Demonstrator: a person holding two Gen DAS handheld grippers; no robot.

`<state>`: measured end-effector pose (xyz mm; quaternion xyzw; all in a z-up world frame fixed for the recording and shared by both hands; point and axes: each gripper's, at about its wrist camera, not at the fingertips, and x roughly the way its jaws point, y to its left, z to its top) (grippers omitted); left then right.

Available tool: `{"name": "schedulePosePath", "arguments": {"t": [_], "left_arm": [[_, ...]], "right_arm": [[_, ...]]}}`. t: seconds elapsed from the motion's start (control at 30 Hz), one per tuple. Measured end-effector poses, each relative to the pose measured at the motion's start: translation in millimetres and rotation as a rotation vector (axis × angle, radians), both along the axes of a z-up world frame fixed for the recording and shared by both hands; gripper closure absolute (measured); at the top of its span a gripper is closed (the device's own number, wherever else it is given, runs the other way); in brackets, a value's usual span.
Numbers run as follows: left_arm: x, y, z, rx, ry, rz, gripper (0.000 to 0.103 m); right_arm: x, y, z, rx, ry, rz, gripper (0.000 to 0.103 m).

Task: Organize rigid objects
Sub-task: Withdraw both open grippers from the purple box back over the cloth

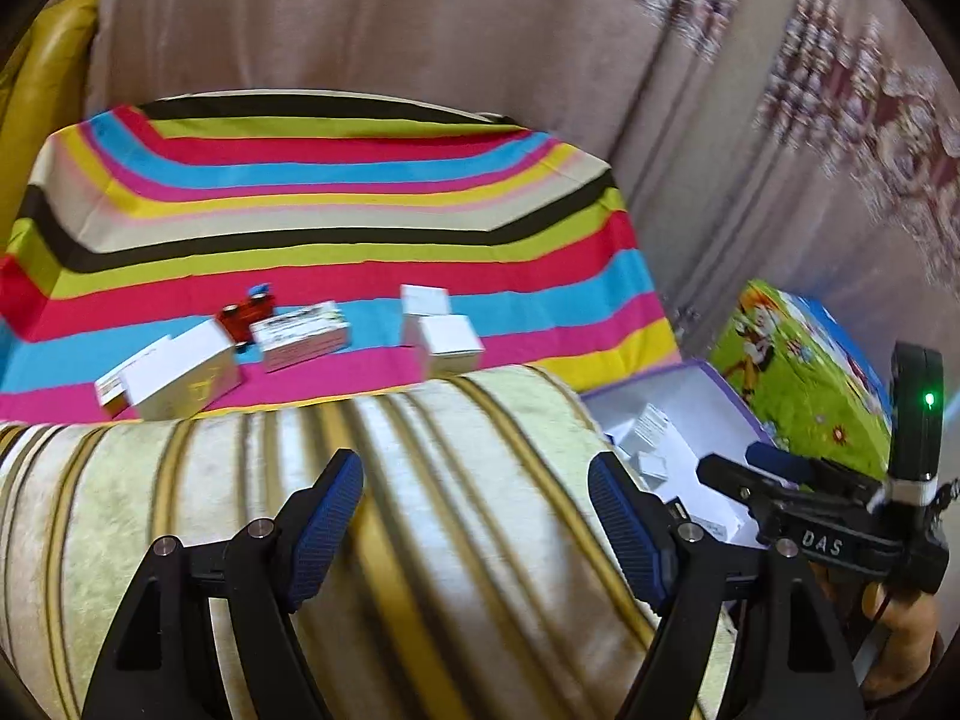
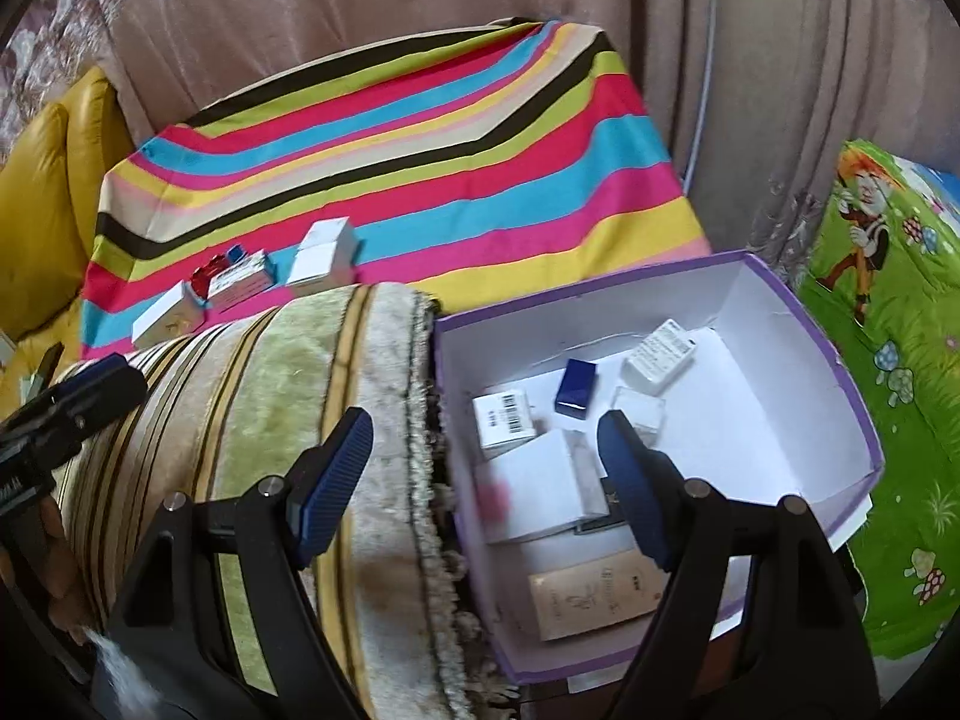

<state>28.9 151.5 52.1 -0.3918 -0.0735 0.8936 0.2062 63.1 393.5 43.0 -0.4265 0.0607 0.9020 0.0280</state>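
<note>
Both sets of tongs stand partly open with nothing between their blue pads: the left tongs (image 1: 477, 516) hang over a rolled striped rug (image 1: 372, 498), and the right tongs (image 2: 486, 480) hang over the near left part of the purple-rimmed box (image 2: 864, 420).

The box already holds several small cartons, among them a dark blue box (image 2: 576, 387), a barcoded white carton (image 2: 503, 417) and a tan flat pack (image 2: 594, 597). The items not yet collected lie on the striped cloth (image 1: 336, 192) beyond the rug: a large white carton (image 1: 177, 378), a red toy (image 1: 240, 315) just behind it, a printed label box (image 1: 300, 336), and two white cubes (image 1: 441, 330) touching each other.

The step in hand appears to be reaching for the next item to put away. The left tongs are the better placed for it, since the cloth lies straight ahead of them.

To do it well, the left tongs should clear the hump of the rug before dropping. The nearer white cube looks the easiest target: it is rigid, and its flat faces should suit the pads. Squaring the pads to opposite faces should avoid pinching a corner or nudging the touching cube behind. The large white carton may need wider jaws.
</note>
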Motion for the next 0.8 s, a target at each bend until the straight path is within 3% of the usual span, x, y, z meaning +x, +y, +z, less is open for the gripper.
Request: {"name": "schedulePosePath", "arguments": {"t": [0.53,0.8], "left_arm": [[-7,-103,-12,0.132,-0.067,0.316,0.025],[-15,-121,-18,0.159,-0.092,0.382,0.025]], "right_arm": [[-20,-47,-14,-0.007,-0.034,0.114,0.023],[-35,-63,-15,-0.002,-0.027,0.139,0.023]]}}
